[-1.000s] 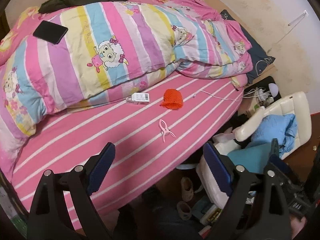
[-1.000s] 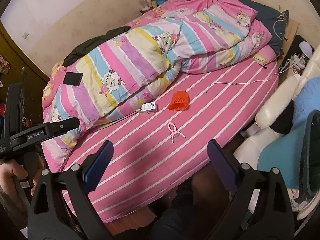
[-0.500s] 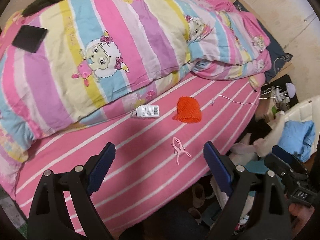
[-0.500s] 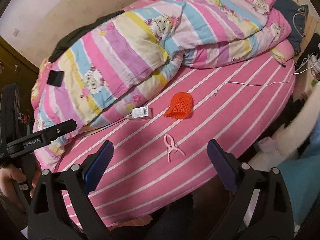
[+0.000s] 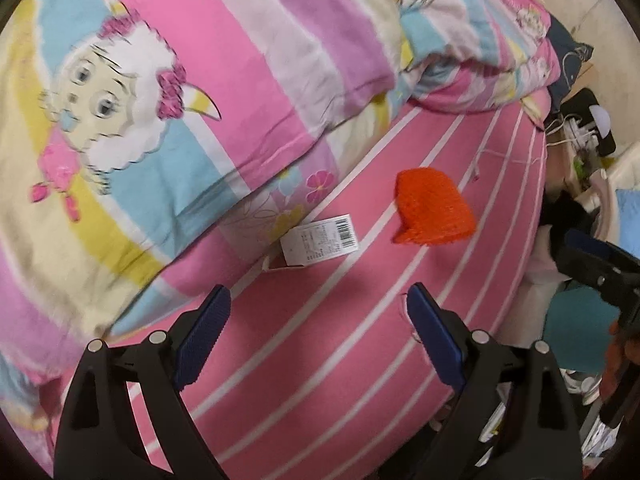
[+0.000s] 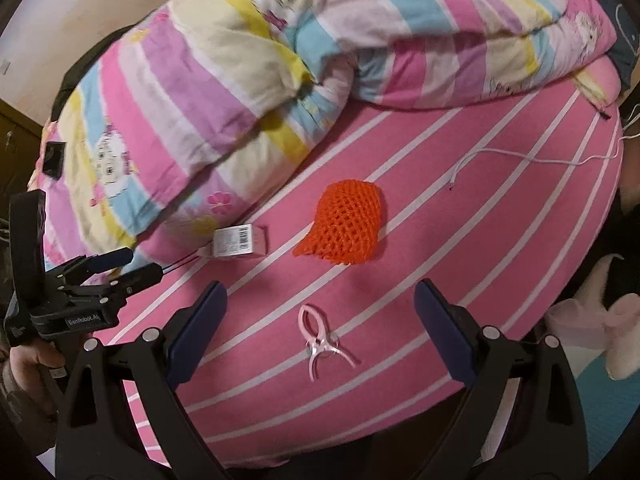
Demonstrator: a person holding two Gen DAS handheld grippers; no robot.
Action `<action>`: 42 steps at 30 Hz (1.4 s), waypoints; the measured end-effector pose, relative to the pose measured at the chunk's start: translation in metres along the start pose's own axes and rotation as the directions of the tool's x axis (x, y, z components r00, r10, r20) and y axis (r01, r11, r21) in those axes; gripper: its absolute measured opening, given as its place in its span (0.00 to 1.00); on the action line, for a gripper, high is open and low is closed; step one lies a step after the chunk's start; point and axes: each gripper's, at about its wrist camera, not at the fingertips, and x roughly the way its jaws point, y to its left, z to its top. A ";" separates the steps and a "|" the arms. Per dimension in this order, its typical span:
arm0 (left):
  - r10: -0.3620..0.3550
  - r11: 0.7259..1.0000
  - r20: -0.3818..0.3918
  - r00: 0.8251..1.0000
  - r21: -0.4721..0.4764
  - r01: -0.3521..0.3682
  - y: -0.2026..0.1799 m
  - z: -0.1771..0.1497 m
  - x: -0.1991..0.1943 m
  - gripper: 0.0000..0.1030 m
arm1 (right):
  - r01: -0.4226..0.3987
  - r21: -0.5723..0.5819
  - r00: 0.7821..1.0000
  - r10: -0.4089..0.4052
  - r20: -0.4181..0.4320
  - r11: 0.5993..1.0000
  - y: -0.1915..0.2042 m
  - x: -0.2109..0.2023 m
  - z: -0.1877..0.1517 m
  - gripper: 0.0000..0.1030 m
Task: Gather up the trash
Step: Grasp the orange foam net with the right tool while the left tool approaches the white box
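An orange foam net [image 5: 434, 213] [image 6: 344, 226] lies on the pink striped sheet [image 6: 460, 280]. A small white packet with a barcode [image 5: 322, 242] [image 6: 239, 242] lies at the quilt's edge, left of the net. My left gripper [image 5: 318, 332] is open and empty, just short of the packet. It also shows in the right wrist view [image 6: 120, 266]. My right gripper [image 6: 320, 320] is open and empty, above a pink clothes peg [image 6: 320, 342], with the net just beyond. The right gripper shows at the left wrist view's right edge [image 5: 596, 264].
A striped cartoon-sheep quilt [image 5: 180, 80] [image 6: 248, 80] is bunched along the far side of the bed. A white cable [image 6: 520, 158] trails across the sheet on the right. A black phone [image 6: 54, 158] lies on the quilt. A white chair and clutter [image 5: 592, 184] stand past the bed's edge.
Both grippers have moved forward and down toward the bed. The packet, net and peg appear much closer. Both stay open.
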 end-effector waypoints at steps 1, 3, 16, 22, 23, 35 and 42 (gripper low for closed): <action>-0.005 1.000 -0.008 1.000 0.006 0.005 0.002 0.001 0.008 0.85 | -0.002 0.008 1.000 0.002 -0.003 1.000 -0.002 0.007 0.001 0.91; -0.006 1.000 -0.029 1.000 0.019 0.006 0.004 0.003 0.023 0.85 | -0.004 0.019 1.000 0.004 -0.013 1.000 -0.005 0.020 0.003 0.91; -0.031 0.999 -0.146 0.989 -0.024 0.027 0.007 0.007 0.101 0.84 | 0.002 0.074 0.998 0.002 -0.059 0.997 -0.023 0.082 0.029 0.91; -0.066 0.997 -0.184 0.981 -0.038 0.060 0.016 0.003 0.121 0.84 | 0.012 0.086 0.997 -0.005 -0.083 0.996 -0.029 0.107 0.037 0.91; -0.078 0.996 -0.189 0.979 -0.045 0.071 0.017 0.002 0.123 0.83 | 0.014 0.087 0.996 -0.006 -0.088 0.996 -0.030 0.112 0.037 0.91; -0.117 0.990 -0.225 0.967 -0.104 0.096 0.028 -0.004 0.140 0.36 | 0.043 0.076 0.990 -0.033 -0.134 0.996 -0.034 0.158 0.046 0.91; -0.027 0.997 -0.236 0.971 -0.074 0.010 0.030 -0.005 0.141 0.10 | 0.016 0.055 0.985 -0.006 -0.171 0.998 -0.035 0.171 0.038 0.33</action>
